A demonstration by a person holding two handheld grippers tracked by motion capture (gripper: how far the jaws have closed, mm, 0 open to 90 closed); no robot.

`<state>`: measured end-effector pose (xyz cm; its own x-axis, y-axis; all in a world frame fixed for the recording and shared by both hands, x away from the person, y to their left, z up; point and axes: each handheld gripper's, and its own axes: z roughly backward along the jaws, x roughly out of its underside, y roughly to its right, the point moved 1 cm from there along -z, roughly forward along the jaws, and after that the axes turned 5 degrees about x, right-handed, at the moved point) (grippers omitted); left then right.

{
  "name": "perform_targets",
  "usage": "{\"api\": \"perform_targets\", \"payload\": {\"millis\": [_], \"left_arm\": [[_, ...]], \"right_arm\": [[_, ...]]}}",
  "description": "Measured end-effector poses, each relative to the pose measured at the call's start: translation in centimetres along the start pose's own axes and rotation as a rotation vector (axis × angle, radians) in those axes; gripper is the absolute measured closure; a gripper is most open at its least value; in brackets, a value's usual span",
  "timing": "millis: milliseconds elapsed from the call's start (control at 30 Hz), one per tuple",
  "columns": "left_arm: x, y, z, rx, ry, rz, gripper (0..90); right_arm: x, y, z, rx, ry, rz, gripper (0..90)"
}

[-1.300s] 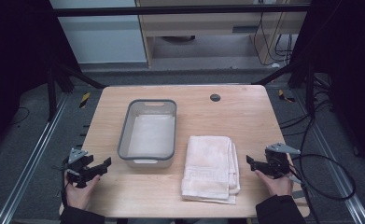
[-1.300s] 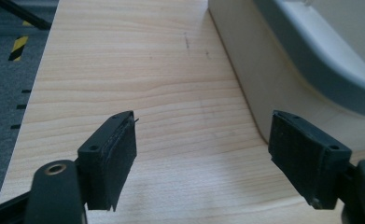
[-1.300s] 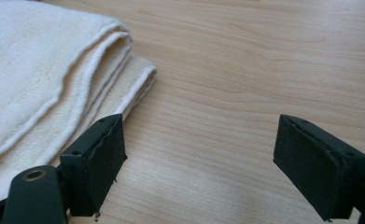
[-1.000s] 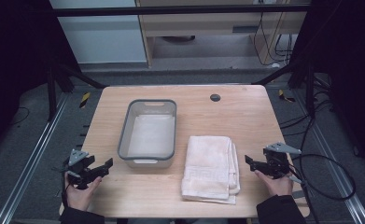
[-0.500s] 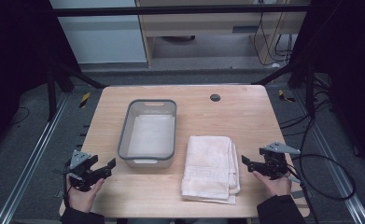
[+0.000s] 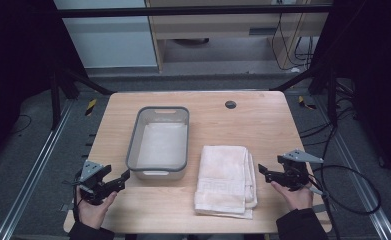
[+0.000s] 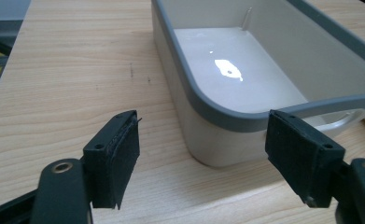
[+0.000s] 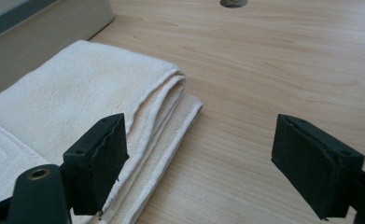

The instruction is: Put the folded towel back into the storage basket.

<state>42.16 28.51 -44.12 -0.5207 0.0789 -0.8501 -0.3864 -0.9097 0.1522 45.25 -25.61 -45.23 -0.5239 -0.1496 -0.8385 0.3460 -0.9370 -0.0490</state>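
While both grippers hover with jaws spread, left gripper (image 6: 114, 183) faces the grey bin (image 6: 159, 142) mid-tabletop; right gripper (image 6: 269, 172) flanks the folded towel (image 6: 225, 177) at the near edge.

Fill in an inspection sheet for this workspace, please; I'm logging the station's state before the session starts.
Surface: wooden table, bare wood with a round dark hole near the far edge.
Job's things: empty grey-rimmed tub; folded white towel beside it, apart.
Clutter: nothing seen.
Grippers: left gripper open, near the tub's corner; right gripper open, beside the towel's edge. Neither holds anything.
Cables: black cable loops from the right gripper.
Surroundings: dark frame posts, metal floor rails, cabinet behind.
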Motion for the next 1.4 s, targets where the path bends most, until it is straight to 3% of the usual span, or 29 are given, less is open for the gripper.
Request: {"api": "perform_targets", "payload": {"millis": [467,833,1400], "left_arm": [[-2.1,1.5,0.0,-0.002,0.031,-0.043,28.2],[-3.8,4.1,-0.4,0.036,0.058,-0.080,30.0],[-4.7,7.9,-2.3,0.104,0.055,-0.125,30.7]], "right_arm": [[-2.0,0.2,0.8,-0.002,0.038,0.003,19.4],[-3.3,-0.2,0.8,-0.018,0.059,-0.003,19.6],[-5.0,-0.4,0.3,-0.029,0.066,0.011,19.6]]}}
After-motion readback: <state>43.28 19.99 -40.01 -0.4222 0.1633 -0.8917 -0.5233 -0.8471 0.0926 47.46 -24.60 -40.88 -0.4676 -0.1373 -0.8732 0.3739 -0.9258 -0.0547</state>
